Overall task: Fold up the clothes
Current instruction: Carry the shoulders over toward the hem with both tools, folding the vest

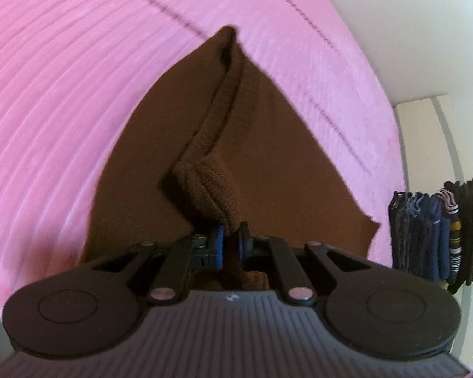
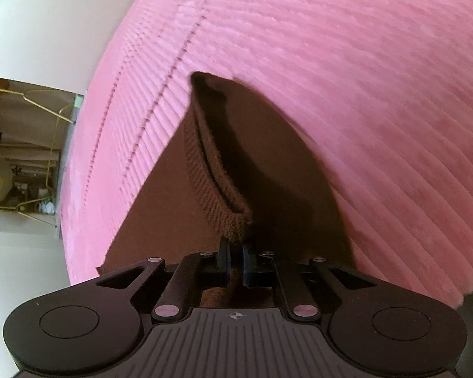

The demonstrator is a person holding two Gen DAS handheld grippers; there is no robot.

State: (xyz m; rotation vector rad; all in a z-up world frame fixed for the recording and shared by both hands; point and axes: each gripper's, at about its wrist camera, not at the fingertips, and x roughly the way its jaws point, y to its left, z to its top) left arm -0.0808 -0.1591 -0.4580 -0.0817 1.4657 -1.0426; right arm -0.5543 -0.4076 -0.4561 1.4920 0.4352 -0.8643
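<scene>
A brown knit garment lies over a pink ribbed blanket. My left gripper is shut on its thick ribbed hem, which bunches up just ahead of the blue pads. In the right wrist view the same brown garment hangs from my right gripper, shut on another stretch of ribbed edge. The cloth spreads out in a taut triangle from each grip, and its far parts drape down onto the blanket. The rest of the garment is hidden under the grippers.
The pink blanket covers most of both views. A stack of folded dark blue, striped and black clothes stands at the right on a white surface. At the left is a wall opening with a gold wire frame.
</scene>
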